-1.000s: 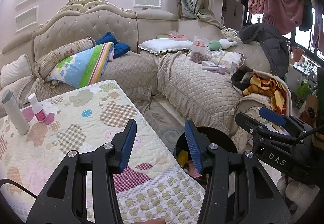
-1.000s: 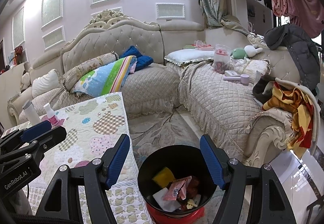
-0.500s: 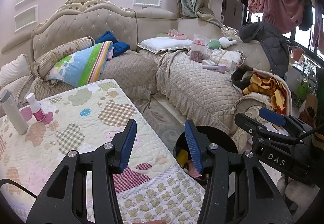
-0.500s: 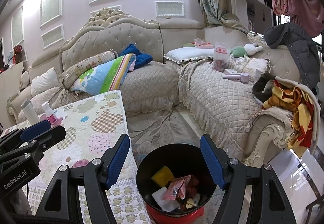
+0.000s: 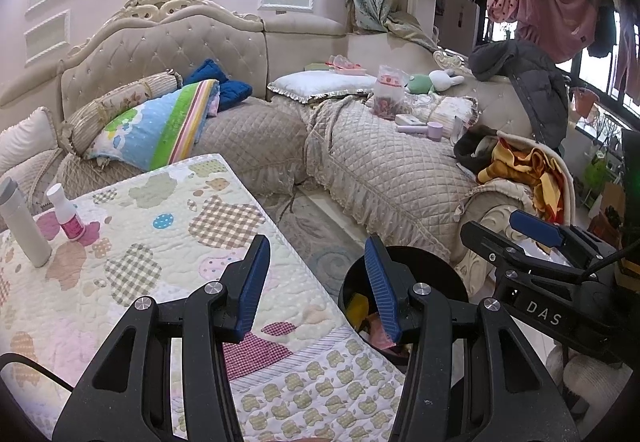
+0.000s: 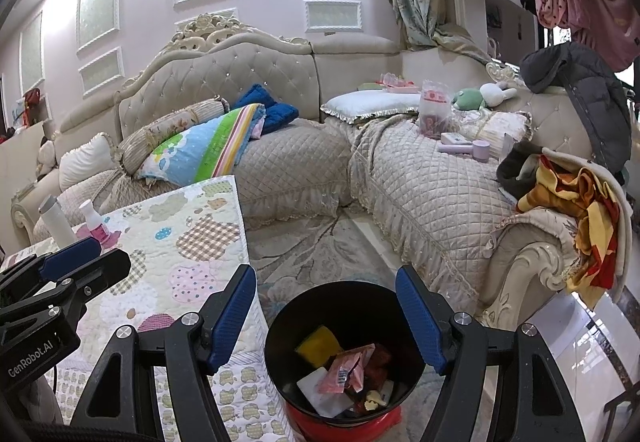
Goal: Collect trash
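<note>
A black trash bin (image 6: 344, 346) with a red base stands on the floor beside the table; it holds a yellow piece, a pink wrapper (image 6: 346, 366) and white scraps. My right gripper (image 6: 326, 322) is open and empty above the bin. My left gripper (image 5: 318, 282) is open and empty over the table's right edge, with the bin (image 5: 424, 270) just behind its right finger. The right gripper (image 5: 532, 234) shows at the right of the left wrist view. The left gripper (image 6: 68, 262) shows at the left of the right wrist view.
The table (image 5: 132, 242) has a quilted patchwork cover; a white bottle (image 5: 22, 222) and a small pink bottle (image 5: 66, 216) stand at its far left. A beige corner sofa (image 6: 420, 182) with pillows, toys and clothes surrounds the rug.
Both views have shifted only slightly; the grippers stay open and empty, and the bin's contents are unchanged.
</note>
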Action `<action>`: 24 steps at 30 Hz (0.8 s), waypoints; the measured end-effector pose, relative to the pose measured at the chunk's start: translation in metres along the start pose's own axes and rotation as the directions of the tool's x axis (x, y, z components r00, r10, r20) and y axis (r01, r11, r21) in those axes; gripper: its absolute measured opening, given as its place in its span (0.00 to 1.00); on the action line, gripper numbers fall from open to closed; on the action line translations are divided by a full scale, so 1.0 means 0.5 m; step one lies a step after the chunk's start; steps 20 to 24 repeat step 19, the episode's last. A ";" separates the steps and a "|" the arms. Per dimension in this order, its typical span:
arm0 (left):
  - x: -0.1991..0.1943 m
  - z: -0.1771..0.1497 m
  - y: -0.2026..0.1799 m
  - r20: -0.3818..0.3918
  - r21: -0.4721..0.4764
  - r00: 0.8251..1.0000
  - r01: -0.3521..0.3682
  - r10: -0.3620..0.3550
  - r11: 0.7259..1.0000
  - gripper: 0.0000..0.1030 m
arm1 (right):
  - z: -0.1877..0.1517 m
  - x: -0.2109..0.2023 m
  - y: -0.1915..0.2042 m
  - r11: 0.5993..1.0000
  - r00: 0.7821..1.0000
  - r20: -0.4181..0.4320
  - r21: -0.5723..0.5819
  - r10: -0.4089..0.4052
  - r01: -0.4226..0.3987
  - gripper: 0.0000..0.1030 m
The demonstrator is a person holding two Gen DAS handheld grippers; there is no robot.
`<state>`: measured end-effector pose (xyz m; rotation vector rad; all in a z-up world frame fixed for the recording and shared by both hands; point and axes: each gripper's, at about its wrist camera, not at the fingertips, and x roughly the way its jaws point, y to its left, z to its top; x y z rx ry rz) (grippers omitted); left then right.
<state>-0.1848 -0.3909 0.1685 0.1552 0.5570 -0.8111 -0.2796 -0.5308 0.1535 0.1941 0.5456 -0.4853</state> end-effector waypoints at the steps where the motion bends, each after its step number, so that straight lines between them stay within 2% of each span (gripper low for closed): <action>1: 0.000 0.000 0.000 0.000 0.000 1.000 0.000 0.000 1.000 0.46 | 0.000 0.000 0.000 1.000 1.000 0.000 0.000 0.000 0.000 0.68; 15: 0.009 -0.006 0.006 -0.012 0.000 1.000 0.026 -0.026 1.000 0.46 | -0.003 0.012 -0.004 1.000 1.000 -0.023 -0.005 -0.003 0.002 0.70; 24: 0.009 -0.011 0.023 -0.024 -0.010 1.000 0.019 -0.019 1.000 0.46 | -0.004 0.018 0.006 1.000 0.999 -0.032 -0.013 0.000 0.000 0.70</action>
